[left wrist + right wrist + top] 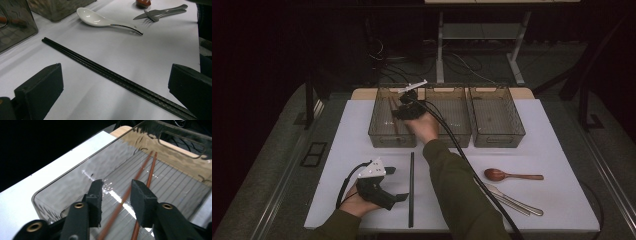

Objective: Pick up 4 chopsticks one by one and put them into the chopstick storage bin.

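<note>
I am holding my right gripper (116,192) over the left smoky plastic bin (379,131), jaws partly apart and gripping nothing. The brown chopsticks (143,173) are lying on the bin's floor, one passing below the gap between the jaws. My left gripper (389,189) is resting wide open on the table, empty, beside the black chopsticks (115,78).

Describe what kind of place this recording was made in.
Probably a lab or recording workspace, not a kitchen: a white table staged with three clear bins and cutlery, dark surroundings, and loose cables on the floor behind.
</note>
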`<state>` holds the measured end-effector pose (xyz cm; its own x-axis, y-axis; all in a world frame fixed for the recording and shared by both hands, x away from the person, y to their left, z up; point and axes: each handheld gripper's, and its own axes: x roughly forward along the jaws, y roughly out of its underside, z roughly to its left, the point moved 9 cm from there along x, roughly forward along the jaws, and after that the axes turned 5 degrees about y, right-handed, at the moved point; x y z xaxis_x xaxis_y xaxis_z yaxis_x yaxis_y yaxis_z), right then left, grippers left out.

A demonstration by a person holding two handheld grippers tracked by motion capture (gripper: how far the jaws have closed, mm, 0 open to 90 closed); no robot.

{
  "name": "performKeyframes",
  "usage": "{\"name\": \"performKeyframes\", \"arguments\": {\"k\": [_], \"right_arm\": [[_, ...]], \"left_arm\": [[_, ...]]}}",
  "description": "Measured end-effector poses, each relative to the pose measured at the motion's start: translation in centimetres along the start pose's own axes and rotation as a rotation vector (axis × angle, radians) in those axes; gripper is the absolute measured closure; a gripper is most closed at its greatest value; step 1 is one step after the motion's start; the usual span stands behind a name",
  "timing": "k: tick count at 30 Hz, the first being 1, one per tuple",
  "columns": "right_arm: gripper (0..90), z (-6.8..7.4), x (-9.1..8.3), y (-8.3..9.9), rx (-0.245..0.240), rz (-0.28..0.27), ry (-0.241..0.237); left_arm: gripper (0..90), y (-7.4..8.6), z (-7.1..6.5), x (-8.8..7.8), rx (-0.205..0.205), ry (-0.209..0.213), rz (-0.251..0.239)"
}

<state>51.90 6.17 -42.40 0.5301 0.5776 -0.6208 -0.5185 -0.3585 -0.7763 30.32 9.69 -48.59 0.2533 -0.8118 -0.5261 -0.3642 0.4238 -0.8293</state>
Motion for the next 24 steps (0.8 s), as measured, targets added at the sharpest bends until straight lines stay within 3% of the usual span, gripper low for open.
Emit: {"name": "performKeyframes", "arguments": {"k": [11,19,24], "right_arm": [[43.8,-0.6,-4.0,2.2,-0.029,0.025,-0.055],[36.1,-1.8,-7.0,3.7,-0.079,-0.002,-0.027],[34.4,-2.6,-8.5,4.6,-0.074,-0.012,-0.03]], "left_arm": [[0.0,0.0,0.0,0.2,-0.009,-0.001,-0.002],[0.0,0.1,0.0,0.2,-0.004,-0.006,0.007],[0.0,0.2,0.0,0.2,-0.017,-0.009,0.012]]}}
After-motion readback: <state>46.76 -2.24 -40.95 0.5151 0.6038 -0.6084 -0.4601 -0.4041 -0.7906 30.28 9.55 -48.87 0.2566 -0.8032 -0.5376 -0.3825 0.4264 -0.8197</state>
